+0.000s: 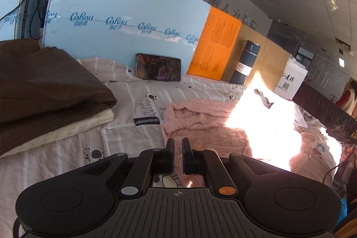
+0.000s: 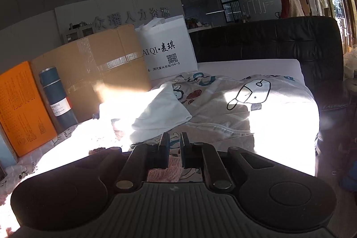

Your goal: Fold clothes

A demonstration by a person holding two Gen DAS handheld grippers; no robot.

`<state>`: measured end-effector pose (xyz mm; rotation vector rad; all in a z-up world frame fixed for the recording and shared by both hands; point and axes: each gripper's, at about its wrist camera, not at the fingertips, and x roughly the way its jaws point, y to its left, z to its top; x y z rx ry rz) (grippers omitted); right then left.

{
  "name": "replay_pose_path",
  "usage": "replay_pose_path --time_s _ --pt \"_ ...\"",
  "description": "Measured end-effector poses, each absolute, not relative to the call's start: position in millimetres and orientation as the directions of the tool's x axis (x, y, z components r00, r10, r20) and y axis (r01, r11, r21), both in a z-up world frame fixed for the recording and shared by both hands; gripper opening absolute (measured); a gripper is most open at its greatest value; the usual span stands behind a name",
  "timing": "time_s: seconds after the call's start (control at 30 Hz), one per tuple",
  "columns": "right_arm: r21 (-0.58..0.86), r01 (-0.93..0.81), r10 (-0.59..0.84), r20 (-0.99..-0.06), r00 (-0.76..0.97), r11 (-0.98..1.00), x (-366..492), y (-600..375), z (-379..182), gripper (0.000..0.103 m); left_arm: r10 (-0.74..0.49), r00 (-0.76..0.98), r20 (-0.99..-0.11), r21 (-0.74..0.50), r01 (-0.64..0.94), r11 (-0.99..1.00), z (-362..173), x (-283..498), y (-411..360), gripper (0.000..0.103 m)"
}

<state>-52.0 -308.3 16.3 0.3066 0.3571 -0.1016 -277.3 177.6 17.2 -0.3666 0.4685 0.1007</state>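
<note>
Bedsheet point(image 1: 138, 95) with cartoon prints carries a pink knitted sweater point(image 1: 200, 124), crumpled right of the folded brown stack point(image 1: 44, 86). Left gripper point(image 1: 177, 144) fingers are narrowed over the sweater's near edge; right gripper point(image 2: 173, 139) fingers likewise narrow, pink knit beneath them, whether either pinches it is unclear.

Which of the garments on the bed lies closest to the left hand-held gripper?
The pink knitted sweater, spread unfolded right at the left hand-held gripper. The brown garment lies folded on a stack, off to the side.

Office — wall lettering point(image 2: 131, 16) (boxes point(image 2: 107, 64) stacked).
</note>
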Motion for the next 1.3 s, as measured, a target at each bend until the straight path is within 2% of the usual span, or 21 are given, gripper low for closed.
replay_pose_path --time_s 0.13,0.17,0.2,0.23,0.3,0.33,0.4,0.43,0.47,0.63,0.77,0.93,0.97,1.0,1.07,1.17,1.23,1.3 --pt "0.313 0.166 -0.031 -0.394 0.919 0.935 -51 -314 6 0.011 -0.040 0.870 -0.492 -0.341 -0.151 0.928 8 -271 166 0.074" --pt "0.330 0.174 -0.026 -0.407 0.913 0.928 -50 -316 4 0.020 -0.059 0.862 -0.504 -0.346 -0.139 0.928 5 -269 162 0.076" --pt "0.346 0.182 -0.022 -0.419 0.908 0.921 -48 -318 2 0.041 -0.066 0.850 -0.523 -0.354 -0.146 0.924 2 -265 161 0.076" --pt "0.363 0.189 -0.016 -0.430 0.903 0.913 -47 -319 0 0.050 -0.072 0.837 -0.542 -0.362 -0.155 0.919 -1 -260 160 0.076" --pt "0.394 0.182 0.014 -0.445 0.895 0.901 -44 -319 -3 0.053 -0.098 0.818 -0.567 -0.397 -0.167 0.903 -9 -252 159 0.076" --pt "0.407 0.171 0.036 -0.453 0.891 0.897 -42 -318 -5 0.054 -0.131 0.817 -0.562 -0.429 -0.151 0.891 -12 -248 159 0.075" --pt "0.429 0.140 0.090 -0.474 0.876 0.893 -38 -315 -9 0.066 -0.162 0.823 -0.545 -0.433 -0.110 0.895 -16 -241 149 0.071" --pt "0.437 0.129 0.115 -0.489 0.865 0.890 -36 -312 -11 0.066 -0.170 0.824 -0.541 -0.413 -0.083 0.907 -16 -237 143 0.050" --pt "0.446 0.118 0.140 -0.503 0.853 0.887 -34 -310 -14 0.066 -0.191 0.819 -0.541 -0.410 -0.059 0.910 -18 -234 138 0.017" --pt "0.439 0.017 0.239 -0.522 0.819 0.898 -45 -284 -16 0.066 -0.242 0.837 -0.491 -0.438 0.004 0.899 -14 -240 135 0.015" --pt "0.502 -0.123 0.417 -0.531 0.738 0.856 -66 -257 -14 0.066 -0.254 0.862 -0.439 -0.485 0.011 0.874 -9 -253 142 0.014" --pt "0.467 -0.257 0.502 -0.536 0.679 0.846 -83 -212 -14 0.065 -0.266 0.867 -0.422 -0.502 0.021 0.865 -12 -254 142 0.015" --pt "0.429 -0.257 0.474 -0.541 0.695 0.866 -85 -205 -14 0.047 -0.265 0.870 -0.415 -0.504 0.022 0.863 -12 -255 143 0.014" --pt "0.411 -0.256 0.462 -0.546 0.699 0.875 -85 -202 -13 0.024 -0.261 0.876 -0.406 -0.507 0.022 0.862 -11 -257 143 0.014" --pt "0.388 -0.258 0.446 -0.548 0.707 0.885 -87 -198 -11 0.012 -0.249 0.892 -0.377 -0.513 0.023 0.858 -6 -268 147 0.013" --pt "0.401 -0.270 0.457 -0.504 0.733 0.875 -97 -209 0 0.009 -0.233 0.915 -0.330 -0.532 0.024 0.846 2 -286 154 0.009" --pt "0.374 -0.287 0.448 -0.479 0.755 0.882 -109 -211 11 0.009 -0.225 0.929 -0.294 -0.552 0.027 0.833 9 -299 158 0.003" --pt "0.346 -0.302 0.441 -0.458 0.772 0.888 -120 -213 21 0.009 -0.205 0.938 -0.280 -0.540 0.023 0.841 15 -310 158 0.002"
